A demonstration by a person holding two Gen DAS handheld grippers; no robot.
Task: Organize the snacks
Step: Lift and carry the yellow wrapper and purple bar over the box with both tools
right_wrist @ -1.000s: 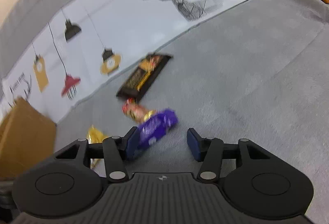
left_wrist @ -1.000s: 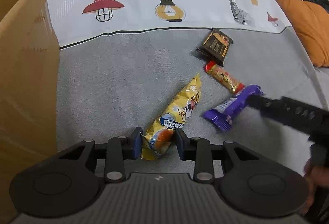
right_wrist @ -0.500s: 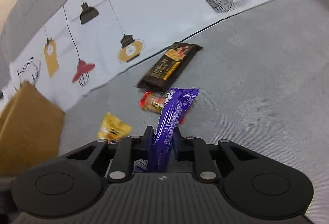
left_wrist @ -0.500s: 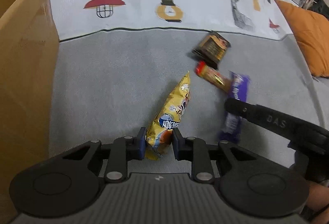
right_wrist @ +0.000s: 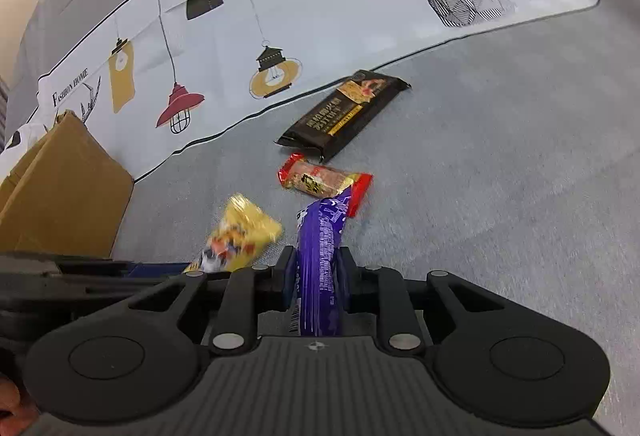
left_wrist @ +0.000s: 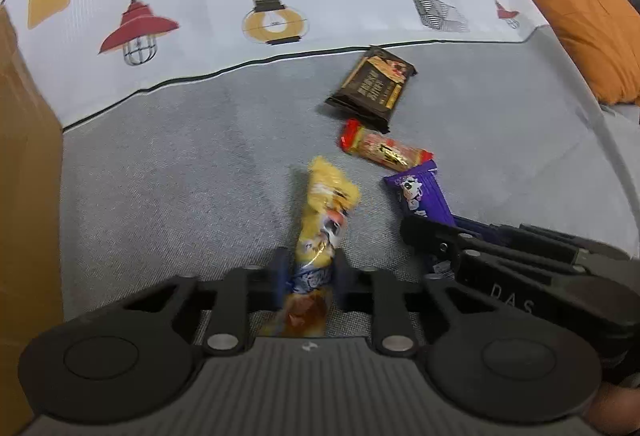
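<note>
Left wrist: yellow packet (left_wrist: 326, 211) between jaws.

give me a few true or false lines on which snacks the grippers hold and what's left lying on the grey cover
1. The left gripper is shut on the yellow packet. True.
2. The right gripper is shut on the dark brown bar. False: it pinches the purple bar; the brown one lies free.
3. The red-ended bar lies between the dark brown bar and the purple bar. True.
4. The cardboard box stands right of the snacks. False: left.
</note>
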